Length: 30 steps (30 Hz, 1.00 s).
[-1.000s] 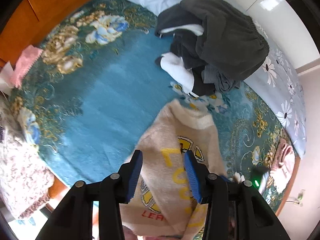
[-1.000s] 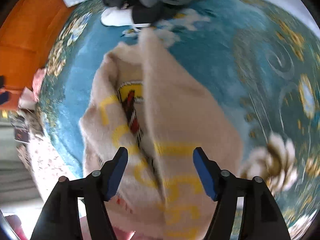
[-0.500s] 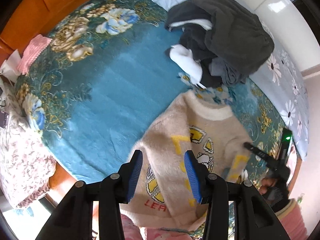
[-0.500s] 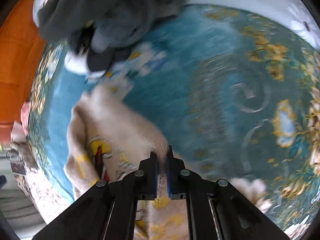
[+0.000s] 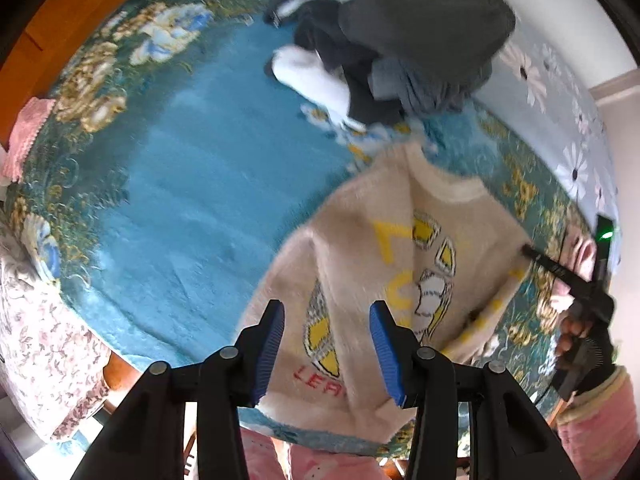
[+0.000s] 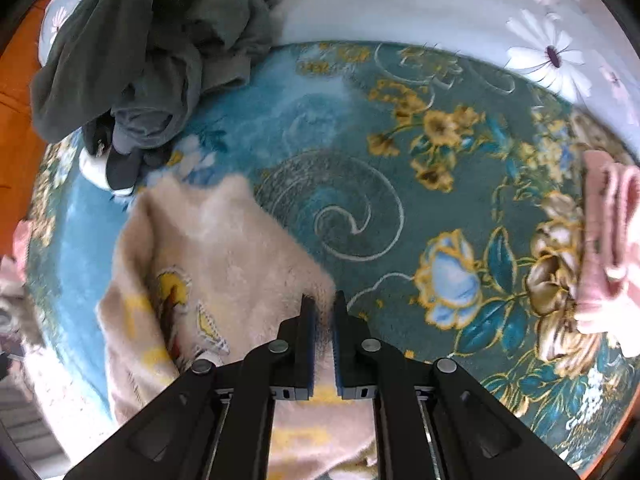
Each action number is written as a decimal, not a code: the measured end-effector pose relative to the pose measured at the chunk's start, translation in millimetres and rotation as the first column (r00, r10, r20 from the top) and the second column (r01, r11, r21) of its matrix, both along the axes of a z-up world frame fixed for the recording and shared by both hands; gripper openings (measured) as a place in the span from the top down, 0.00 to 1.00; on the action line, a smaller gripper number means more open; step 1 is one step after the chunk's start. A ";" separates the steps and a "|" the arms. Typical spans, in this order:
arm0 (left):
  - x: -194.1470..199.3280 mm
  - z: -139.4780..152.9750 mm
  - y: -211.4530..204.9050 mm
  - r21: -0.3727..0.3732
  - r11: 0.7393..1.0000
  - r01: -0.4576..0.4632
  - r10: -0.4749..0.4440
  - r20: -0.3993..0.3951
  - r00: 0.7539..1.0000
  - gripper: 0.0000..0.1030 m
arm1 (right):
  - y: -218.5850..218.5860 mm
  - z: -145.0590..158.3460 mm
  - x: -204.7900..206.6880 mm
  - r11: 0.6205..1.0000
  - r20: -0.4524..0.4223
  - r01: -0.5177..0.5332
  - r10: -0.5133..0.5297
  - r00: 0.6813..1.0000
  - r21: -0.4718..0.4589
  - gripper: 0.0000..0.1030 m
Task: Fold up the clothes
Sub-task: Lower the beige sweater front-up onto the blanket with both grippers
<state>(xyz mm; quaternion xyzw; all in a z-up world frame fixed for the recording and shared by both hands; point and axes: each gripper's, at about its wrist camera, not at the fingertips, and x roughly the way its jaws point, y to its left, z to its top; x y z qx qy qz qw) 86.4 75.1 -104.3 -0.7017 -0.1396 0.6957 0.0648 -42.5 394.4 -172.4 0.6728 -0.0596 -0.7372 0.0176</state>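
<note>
The fuzzy cream sweater with yellow lettering and a cartoon print lies face up on the teal floral blanket that covers the bed, near the blanket's front edge, with its white-trimmed neckline pointing toward the heap of dark grey and white clothes farther back. The right claw points down at the sweater's edge, and its two blue-padded fingers are pinched together on a fold of the cream fabric, which shows as a thin strip between the pads; in the left wrist view the same claw reaches in from the right and meets the sweater at its right shoulder or sleeve. The left claw hangs above the sweater's lower hem with its fingers apart and nothing between them, the red lettering of the print showing in the gap. A folded pink cloth rests on the blanket well to the right of the sweater, and another pink cloth lies at the blanket's far left edge. A pale sheet printed with white daisies lies beyond the blanket.
</note>
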 end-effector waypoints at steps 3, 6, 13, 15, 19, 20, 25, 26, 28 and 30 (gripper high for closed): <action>1.6 -12.9 27.4 -0.002 0.998 0.066 -0.066 0.024 0.998 0.50 | 12.2 16.3 11.9 0.998 -0.071 0.046 -0.049 0.996 -0.040 0.81; 1.0 -26.2 54.7 -0.009 0.996 0.090 -0.090 0.044 0.995 0.47 | 31.0 40.2 35.0 0.986 -0.152 0.147 -0.158 0.976 -0.085 0.59; 1.8 -76.8 125.8 -0.095 0.986 0.139 -0.132 0.080 0.988 0.41 | 51.4 48.7 133.6 0.963 -0.106 0.244 -0.256 0.961 -0.114 0.53; 7.6 -96.1 147.9 -0.134 0.976 0.174 -0.162 0.096 0.982 0.41 | 54.3 43.0 159.5 0.966 -0.059 0.241 -0.247 0.967 -0.096 0.51; 23.5 -129.7 180.5 -0.173 0.953 0.249 -0.223 0.159 0.962 0.41 | 69.4 40.0 196.7 0.964 0.006 0.259 -0.259 0.966 -0.065 0.45; 27.4 -136.9 187.1 -0.183 0.946 0.267 -0.236 0.177 0.956 0.41 | 72.9 42.0 202.7 0.964 0.013 0.259 -0.259 0.966 -0.053 0.45; 38.4 -162.6 195.4 -0.276 0.889 0.364 -0.304 0.237 0.923 0.40 | 87.1 63.5 213.4 0.961 0.005 0.275 -0.275 0.961 0.002 0.44; 37.9 -162.9 190.2 -0.259 0.898 0.355 -0.299 0.231 0.926 0.40 | 86.9 67.0 212.6 0.961 0.000 0.277 -0.277 0.961 0.010 0.44; 35.9 -160.9 179.8 -0.236 0.909 0.344 -0.295 0.218 0.930 0.48 | 85.4 73.3 210.0 0.960 -0.008 0.280 -0.280 0.960 0.024 0.43; 34.5 -158.5 170.9 -0.227 0.907 0.356 -0.311 0.210 0.927 0.71 | 78.5 77.5 204.1 0.961 -0.013 0.276 -0.276 0.961 0.030 0.43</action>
